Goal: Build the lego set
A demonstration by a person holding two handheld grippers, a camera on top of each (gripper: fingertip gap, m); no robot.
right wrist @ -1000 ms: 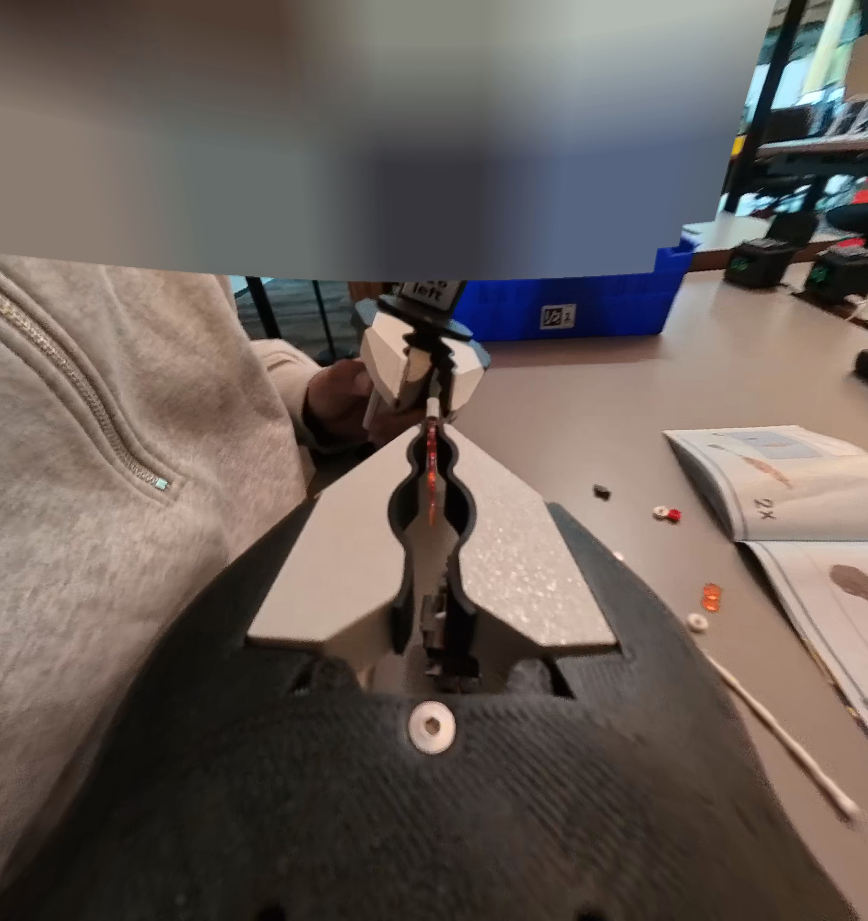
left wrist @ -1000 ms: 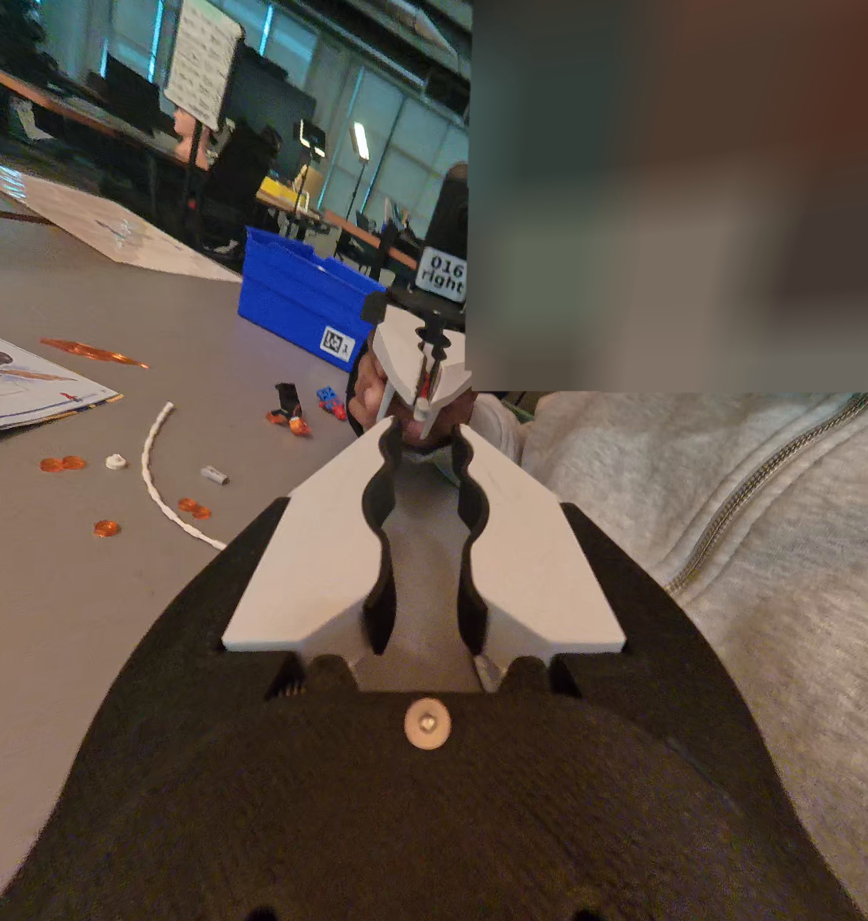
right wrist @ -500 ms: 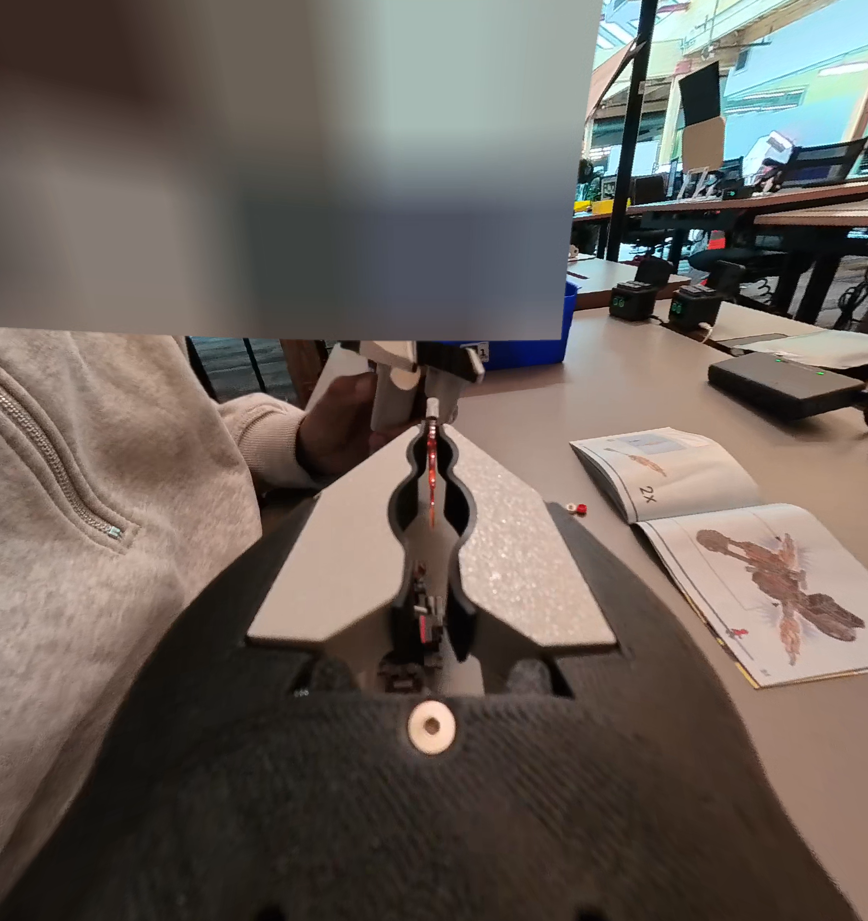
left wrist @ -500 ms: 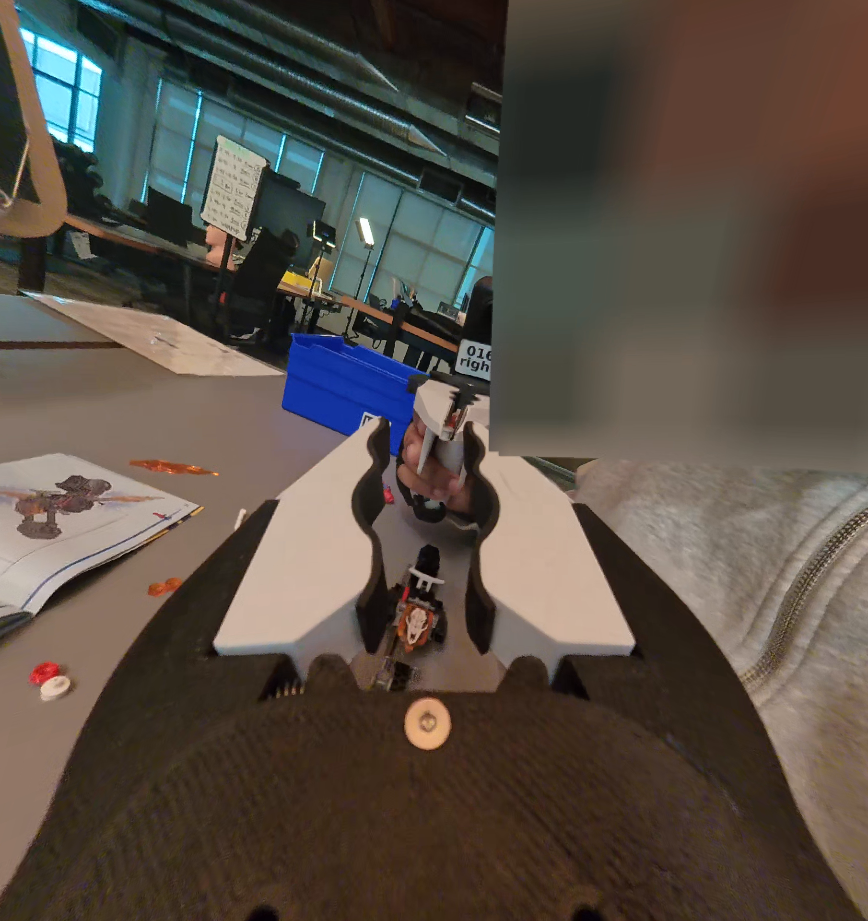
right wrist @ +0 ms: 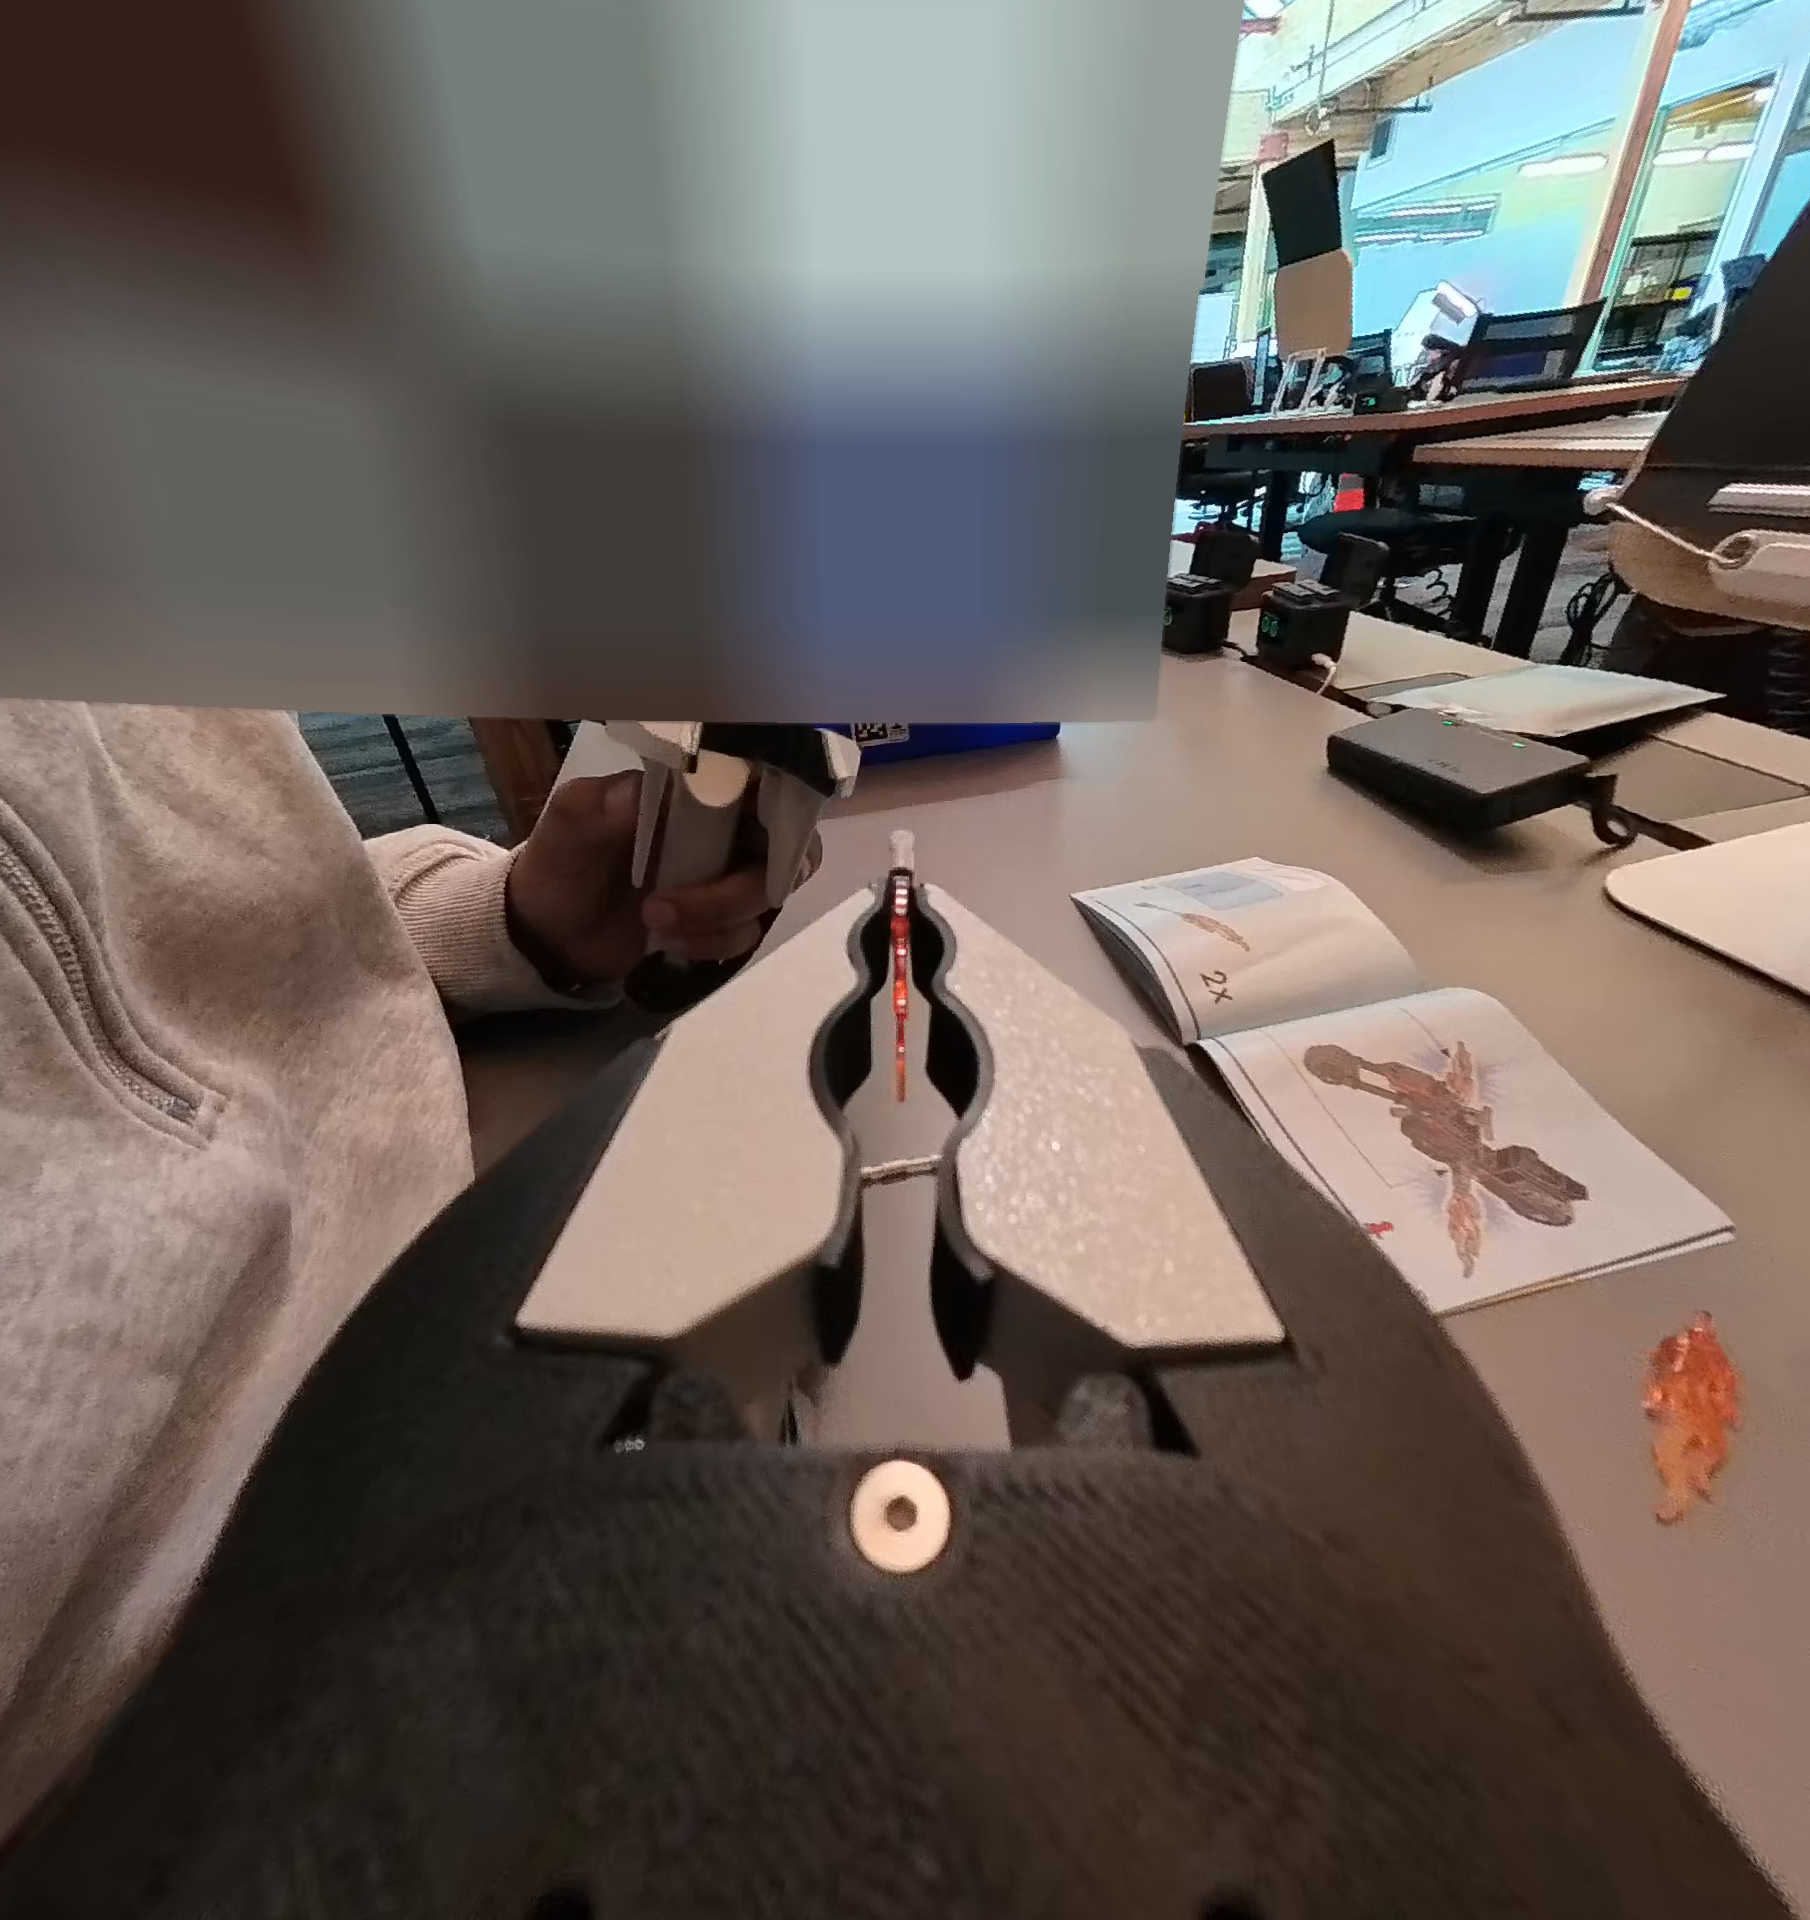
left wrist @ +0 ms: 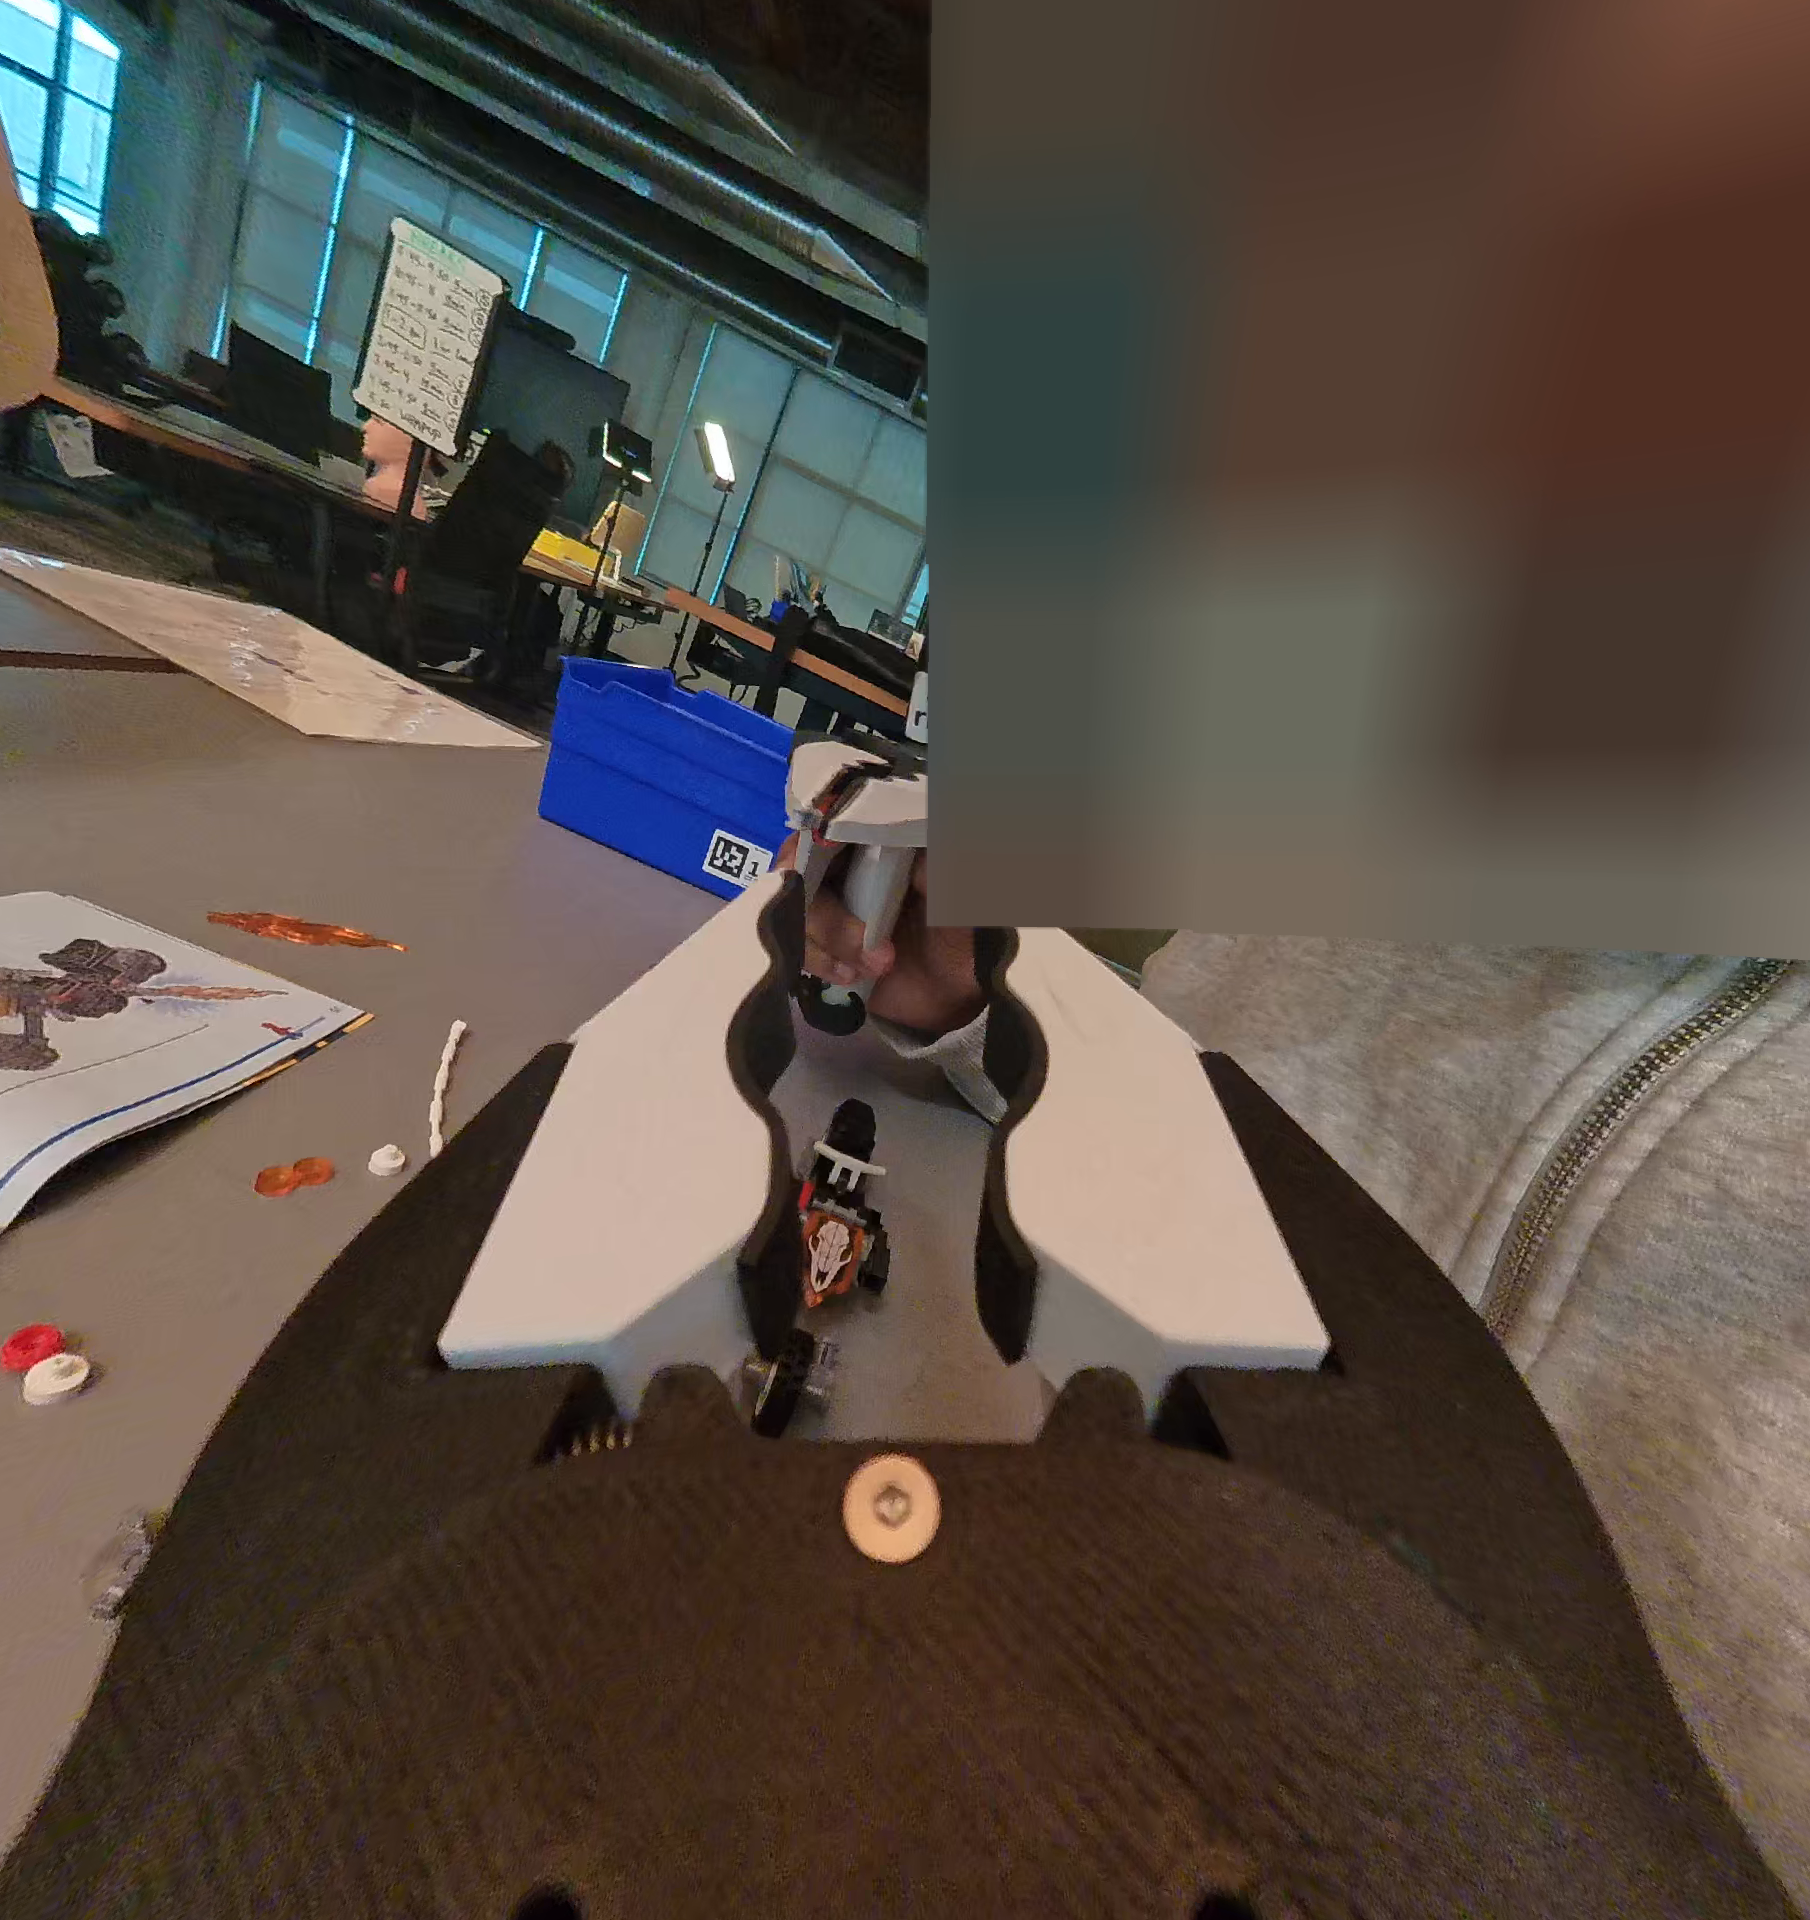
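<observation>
My left gripper [left wrist: 885, 920] is open and empty, low over the grey table. A small black and orange lego bike with a white skull piece [left wrist: 836, 1242] lies on the table between its fingers, touching neither that I can tell. My right gripper [right wrist: 899, 899] is shut on a thin clear orange flame piece [right wrist: 899, 997], held edge-on, with a white tip sticking out past the fingertips. The right gripper also shows in the left wrist view [left wrist: 854, 810], held in a hand beyond the bike. The left gripper [right wrist: 719, 795] shows in the right wrist view, partly hidden.
An open instruction booklet [left wrist: 101, 1039] [right wrist: 1400, 1122] lies on the table. Loose parts lie around it: an orange flame [left wrist: 303, 928], another flame [right wrist: 1690, 1423], a white cord [left wrist: 444, 1081], orange studs [left wrist: 293, 1177], red and white studs [left wrist: 44, 1361]. A blue bin [left wrist: 662, 769] stands behind. A black box [right wrist: 1452, 764] sits far right. My right fingertips sit around 7 cm from my left ones.
My left gripper has opened wider and now has the lego bike between its fingers. My right gripper, still holding the flame piece, has moved away from the left gripper and off the bike.
</observation>
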